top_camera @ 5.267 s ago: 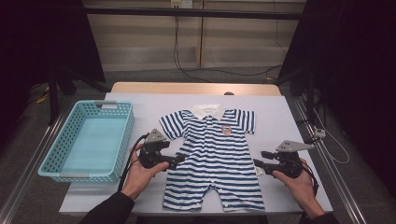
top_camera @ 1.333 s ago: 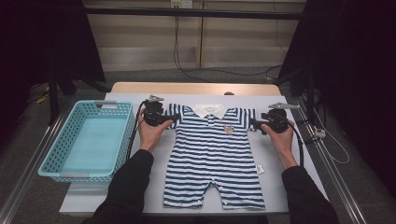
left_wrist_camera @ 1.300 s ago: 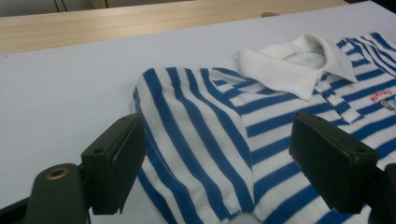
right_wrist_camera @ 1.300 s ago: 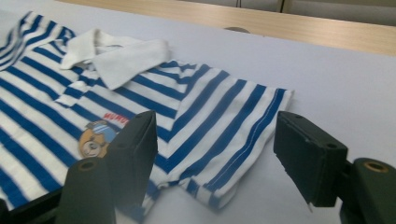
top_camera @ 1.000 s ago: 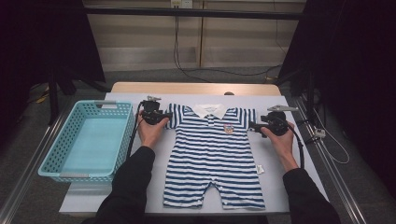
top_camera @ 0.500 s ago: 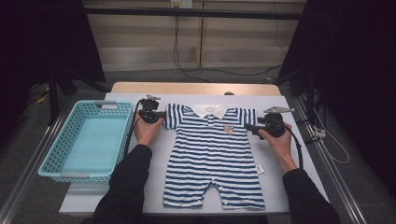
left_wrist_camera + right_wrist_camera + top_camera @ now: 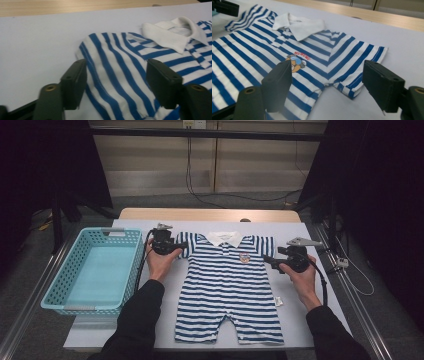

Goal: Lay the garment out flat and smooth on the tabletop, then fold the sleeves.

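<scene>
basket [image 7: 90, 272]: pale blue, at the bench's [image 7: 325, 285] left edge, apart from the rest
left tool [image 7: 116, 82]: jaws just spread, released, straddling one sleeve
romper [image 7: 230, 280]: striped, flat on mid bench, collar far side
right tool [image 7: 328, 85]: jaws just widened, released, over the other sleeve
tag [image 7: 279, 301]: beside the romper's right hem

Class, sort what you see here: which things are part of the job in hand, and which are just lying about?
In the job:
striped baby romper
left gripper, open at one sleeve
right gripper, open by the other sleeve

Lying about:
blue basket
grey table
cables on the floor behind
</scene>
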`<state>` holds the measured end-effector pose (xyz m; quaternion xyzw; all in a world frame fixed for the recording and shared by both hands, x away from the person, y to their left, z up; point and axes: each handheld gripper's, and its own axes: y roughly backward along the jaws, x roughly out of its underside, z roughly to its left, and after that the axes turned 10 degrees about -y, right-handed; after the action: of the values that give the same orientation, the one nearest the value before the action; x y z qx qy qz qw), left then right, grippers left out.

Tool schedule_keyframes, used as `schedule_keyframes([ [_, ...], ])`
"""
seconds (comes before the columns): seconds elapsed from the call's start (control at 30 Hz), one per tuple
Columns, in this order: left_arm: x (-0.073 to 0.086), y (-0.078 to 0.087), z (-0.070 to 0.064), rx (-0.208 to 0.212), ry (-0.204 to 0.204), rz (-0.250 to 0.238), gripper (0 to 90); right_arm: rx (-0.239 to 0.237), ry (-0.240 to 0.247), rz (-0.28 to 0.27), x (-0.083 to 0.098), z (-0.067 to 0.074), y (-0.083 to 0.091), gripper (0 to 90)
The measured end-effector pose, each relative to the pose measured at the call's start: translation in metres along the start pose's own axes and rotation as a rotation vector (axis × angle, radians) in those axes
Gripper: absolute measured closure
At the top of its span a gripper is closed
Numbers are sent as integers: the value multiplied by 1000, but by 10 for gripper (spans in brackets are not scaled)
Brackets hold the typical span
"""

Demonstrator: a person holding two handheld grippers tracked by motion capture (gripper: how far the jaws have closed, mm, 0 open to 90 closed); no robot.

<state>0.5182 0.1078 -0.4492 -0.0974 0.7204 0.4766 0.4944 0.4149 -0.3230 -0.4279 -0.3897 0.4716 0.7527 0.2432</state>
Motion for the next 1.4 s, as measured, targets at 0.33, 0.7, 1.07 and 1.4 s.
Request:
schedule_keyframes([
  [0.33,2,13,-5,50,-7,-60,88,-27,27,-48,14,11,28,91],
  [0.7,3,6,6,34,-2,-63,60,-35,44,-79,38,36,50,83],
  [1.07,-5,0,13,-9,2,-44,98,-49,41,-125,58,49,69,76],
  [1.4,-11,-13,19,11,-1,27,265,-80,30,-125,64,58,78,64],
])
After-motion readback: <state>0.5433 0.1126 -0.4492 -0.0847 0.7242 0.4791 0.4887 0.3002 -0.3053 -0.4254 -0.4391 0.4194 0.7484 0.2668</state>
